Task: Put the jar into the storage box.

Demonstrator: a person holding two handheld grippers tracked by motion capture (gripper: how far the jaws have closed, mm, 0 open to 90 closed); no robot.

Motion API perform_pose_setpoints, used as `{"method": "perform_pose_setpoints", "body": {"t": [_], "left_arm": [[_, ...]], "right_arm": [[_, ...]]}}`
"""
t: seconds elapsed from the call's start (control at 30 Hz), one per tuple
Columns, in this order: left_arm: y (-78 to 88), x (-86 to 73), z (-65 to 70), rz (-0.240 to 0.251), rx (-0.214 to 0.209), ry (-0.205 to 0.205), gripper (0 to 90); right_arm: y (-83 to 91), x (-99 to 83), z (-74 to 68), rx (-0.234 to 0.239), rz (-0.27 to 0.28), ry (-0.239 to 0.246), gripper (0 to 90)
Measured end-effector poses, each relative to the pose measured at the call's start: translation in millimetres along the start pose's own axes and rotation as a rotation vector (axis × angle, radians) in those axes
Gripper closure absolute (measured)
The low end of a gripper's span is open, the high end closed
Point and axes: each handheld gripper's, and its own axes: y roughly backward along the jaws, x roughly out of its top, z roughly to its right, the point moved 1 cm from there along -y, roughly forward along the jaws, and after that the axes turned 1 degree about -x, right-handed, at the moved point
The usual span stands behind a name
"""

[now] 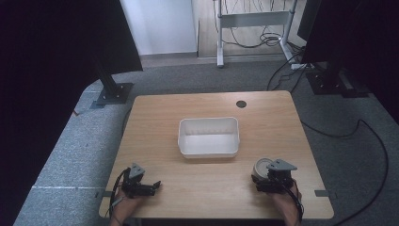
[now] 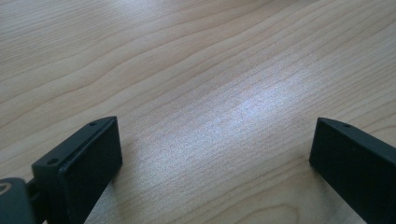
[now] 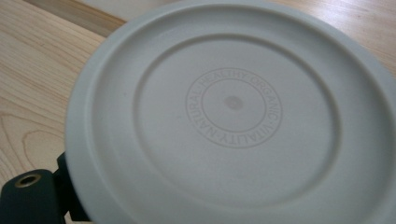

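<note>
Pale grey plastic is facing the right gripper view: a round, flat-lidded tub (image 3: 233, 112) with raised lettering circling its centre, sitting between that gripper's jaws. From above, the right gripper (image 1: 272, 181) is resting at the near right of the light wooden table (image 1: 211, 193), with the tub (image 1: 260, 168) peeking out just beyond it. Whether the jaws are actually pinching the tub or only flanking it, I cannot tell. The left gripper (image 1: 149, 186) is lying at the near left, its jaws standing wide apart over bare wood and holding nothing.

The white rectangular plastic bin (image 1: 208, 137) is sitting at mid-table, well apart from both grippers, and it is looking empty. Judging by this, the tub is heading for the bin. Gripping it squarely across its sides, keeping the lid level, and lifting clear of the bin's near wall before lowering should be serving best.
</note>
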Motion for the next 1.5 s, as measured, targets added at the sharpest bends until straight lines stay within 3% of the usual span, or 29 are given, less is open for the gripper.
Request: {"method": "perform_pose_setpoints", "body": {"t": [0.23,0.57,1.5], "left_arm": [[0.0,0.0,0.0,0.000,0.000,0.000,2.0],[0.0,0.0,0.0,0.000,-0.001,0.000,2.0],[0.0,0.0,0.0,0.000,-0.001,0.000,2.0]], "right_arm": [[2.0,3.3,-2.0,-0.007,0.009,-0.049,9.4],[2.0,19.2,-10.4,-0.020,0.010,0.001,9.4],[-7.6,61.2,-31.9,0.038,0.031,0.037,9.4]]}}
